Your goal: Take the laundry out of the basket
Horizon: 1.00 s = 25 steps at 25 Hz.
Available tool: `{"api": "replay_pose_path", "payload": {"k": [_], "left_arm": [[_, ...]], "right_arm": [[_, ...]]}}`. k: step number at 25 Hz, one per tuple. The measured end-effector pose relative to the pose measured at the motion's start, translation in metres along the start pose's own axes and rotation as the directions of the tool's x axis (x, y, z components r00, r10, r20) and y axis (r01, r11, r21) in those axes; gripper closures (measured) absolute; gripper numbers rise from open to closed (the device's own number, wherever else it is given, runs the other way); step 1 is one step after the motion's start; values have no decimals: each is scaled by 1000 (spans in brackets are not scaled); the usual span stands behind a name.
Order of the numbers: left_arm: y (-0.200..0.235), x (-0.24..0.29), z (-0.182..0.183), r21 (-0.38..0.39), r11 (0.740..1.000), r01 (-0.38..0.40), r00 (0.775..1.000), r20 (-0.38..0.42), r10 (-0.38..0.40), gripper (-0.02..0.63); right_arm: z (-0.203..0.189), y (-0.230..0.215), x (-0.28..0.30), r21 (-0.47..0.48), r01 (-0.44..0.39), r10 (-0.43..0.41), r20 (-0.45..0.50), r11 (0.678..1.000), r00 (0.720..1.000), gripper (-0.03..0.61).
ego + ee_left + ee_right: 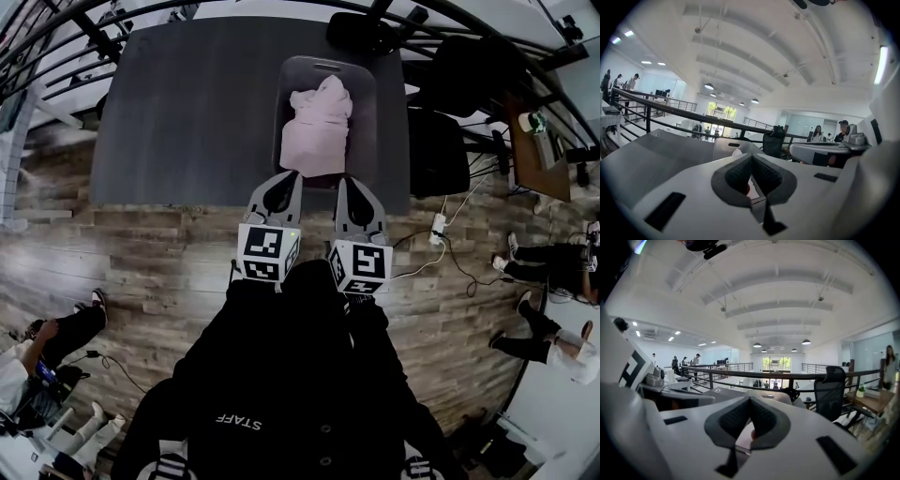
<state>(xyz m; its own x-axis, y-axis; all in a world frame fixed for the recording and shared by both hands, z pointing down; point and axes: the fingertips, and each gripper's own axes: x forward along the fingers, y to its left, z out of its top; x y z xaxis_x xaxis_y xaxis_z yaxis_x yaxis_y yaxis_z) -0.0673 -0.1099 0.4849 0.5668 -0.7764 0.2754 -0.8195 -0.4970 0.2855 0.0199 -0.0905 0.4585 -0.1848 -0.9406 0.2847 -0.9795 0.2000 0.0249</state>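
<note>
A dark grey laundry basket [367, 105] stands on the near right part of a dark table [187, 103]. Pale pink laundry [319, 127] is heaped inside it and rises above the rim. My left gripper [285, 177] and right gripper [350, 183] hover side by side at the table's front edge, just short of the basket. Both are shut with nothing between the pads. The left gripper view looks along its shut jaws [751, 180] to the basket [727, 146] beyond. In the right gripper view the shut jaws [751, 425] point at the basket [774, 397].
Black office chairs [439, 150] stand to the table's right, another [361, 33] behind it. A metal railing [56, 47] curves round the far side. A white power strip [437, 228] and cables lie on the wooden floor. People sit at both edges.
</note>
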Motion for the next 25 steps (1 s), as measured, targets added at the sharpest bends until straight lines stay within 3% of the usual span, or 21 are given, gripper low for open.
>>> {"api": "replay_pose_path", "payload": {"k": [14, 25], "left_arm": [[7, 63, -8, -26, 996, -86, 992, -97, 83, 612], [28, 138, -28, -52, 987, -151, 959, -249, 134, 612]], "right_arm": [[-24, -40, 52, 19, -57, 59, -127, 998, 990, 565], [-52, -86, 108, 82, -48, 69, -274, 995, 959, 565]]}}
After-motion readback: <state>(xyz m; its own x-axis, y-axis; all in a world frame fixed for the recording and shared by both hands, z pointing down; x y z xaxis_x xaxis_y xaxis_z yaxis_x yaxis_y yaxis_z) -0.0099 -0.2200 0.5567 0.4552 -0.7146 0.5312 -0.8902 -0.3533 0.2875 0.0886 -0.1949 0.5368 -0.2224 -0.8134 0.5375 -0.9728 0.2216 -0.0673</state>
